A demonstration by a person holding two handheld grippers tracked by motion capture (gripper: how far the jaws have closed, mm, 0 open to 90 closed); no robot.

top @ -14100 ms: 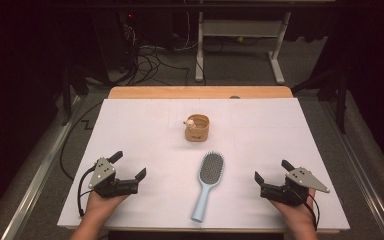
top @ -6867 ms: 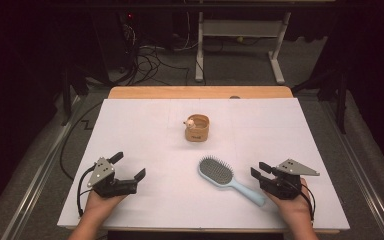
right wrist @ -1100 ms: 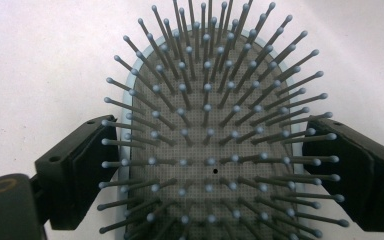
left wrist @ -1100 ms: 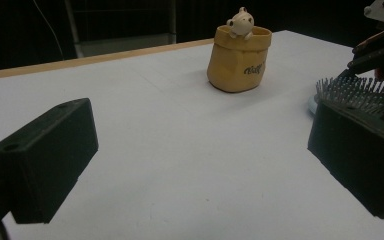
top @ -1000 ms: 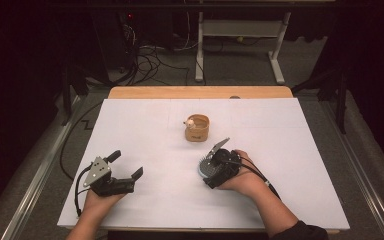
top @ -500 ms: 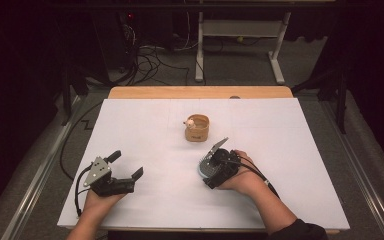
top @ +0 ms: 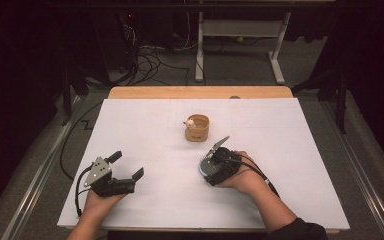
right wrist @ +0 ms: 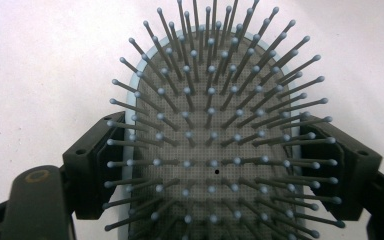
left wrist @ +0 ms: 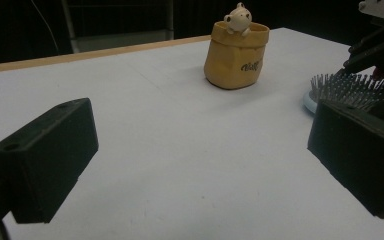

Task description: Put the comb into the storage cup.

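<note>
Right gripper [top: 214, 169] jaws closing around hairbrush [right wrist: 215, 150] head; left gripper [top: 125, 172] jaws apart; figurine [top: 191, 122] in cup [top: 198, 129]

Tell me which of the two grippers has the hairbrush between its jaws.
The right gripper: its jaws, which have just been closing, stand on both sides of the hairbrush head. The left gripper rests open with nothing between its jaws, apart from the brush.

hairbrush [right wrist: 215, 150]: pale blue smooth plastic rim, grey matt dotted cushion, thin dark pins with pale ball tips | right gripper [right wrist: 215, 170]: matt black plastic pads | cup [top: 197, 128], centre of high view: tan, matt, creased like a paper bag | table [top: 145, 125]: white matt sheet, light wood far edge
</note>
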